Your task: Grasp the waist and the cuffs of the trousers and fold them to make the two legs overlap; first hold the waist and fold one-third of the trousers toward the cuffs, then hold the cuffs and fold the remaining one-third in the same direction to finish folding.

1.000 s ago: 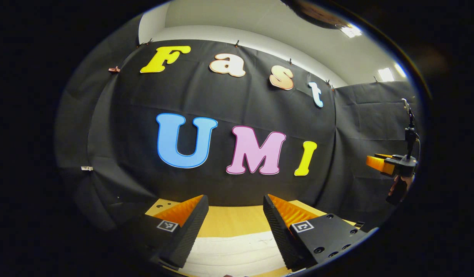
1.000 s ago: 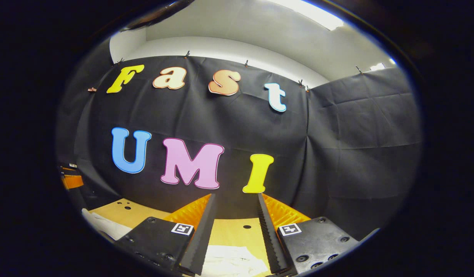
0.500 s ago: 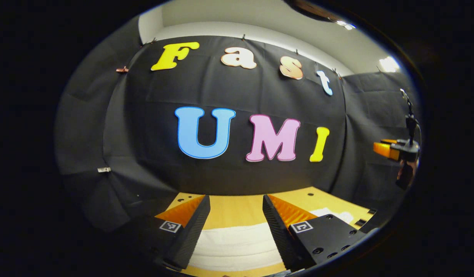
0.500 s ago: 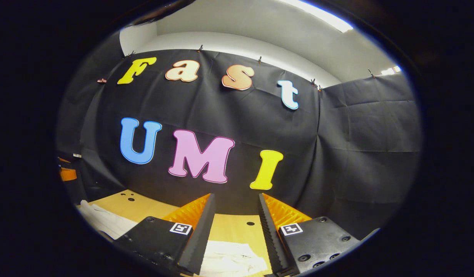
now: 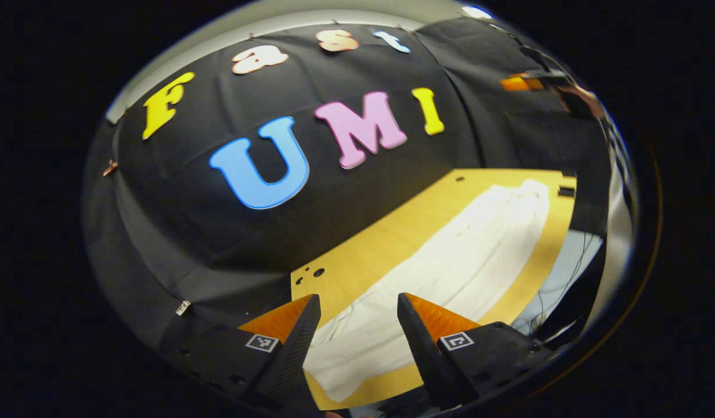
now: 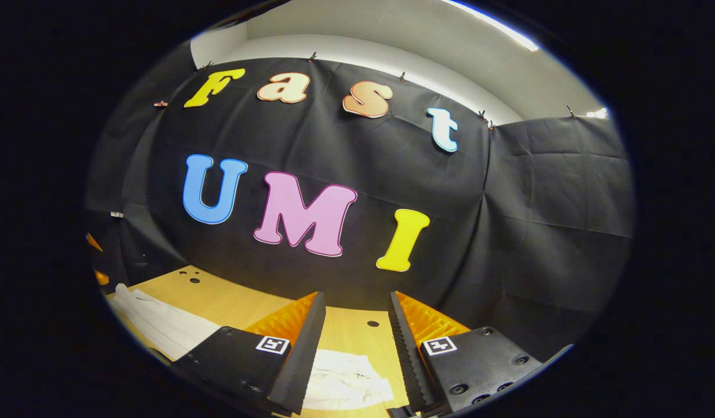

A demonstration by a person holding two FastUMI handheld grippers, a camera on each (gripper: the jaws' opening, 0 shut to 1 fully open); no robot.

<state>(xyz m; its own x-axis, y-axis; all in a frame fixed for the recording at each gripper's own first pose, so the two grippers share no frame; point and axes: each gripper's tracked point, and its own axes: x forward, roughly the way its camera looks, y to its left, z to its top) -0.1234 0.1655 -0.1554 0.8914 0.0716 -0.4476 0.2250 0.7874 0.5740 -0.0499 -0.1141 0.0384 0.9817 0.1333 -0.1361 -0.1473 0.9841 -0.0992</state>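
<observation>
White trousers (image 5: 450, 255) spread lengthwise on a wooden table (image 5: 381, 244), left gripper (image 5: 357, 337) wide open above one end, holding nothing, right gripper (image 6: 351, 337) wide open and empty above the other end (image 6: 346, 380), both clear of the cloth

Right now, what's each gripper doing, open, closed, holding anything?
Left gripper: open, empty, above the white trousers.
Right gripper: open, empty, above one end of the trousers.

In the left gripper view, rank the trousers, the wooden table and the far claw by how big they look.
1. wooden table
2. trousers, a close second
3. far claw, far from the camera, so its true size is unsure
</observation>
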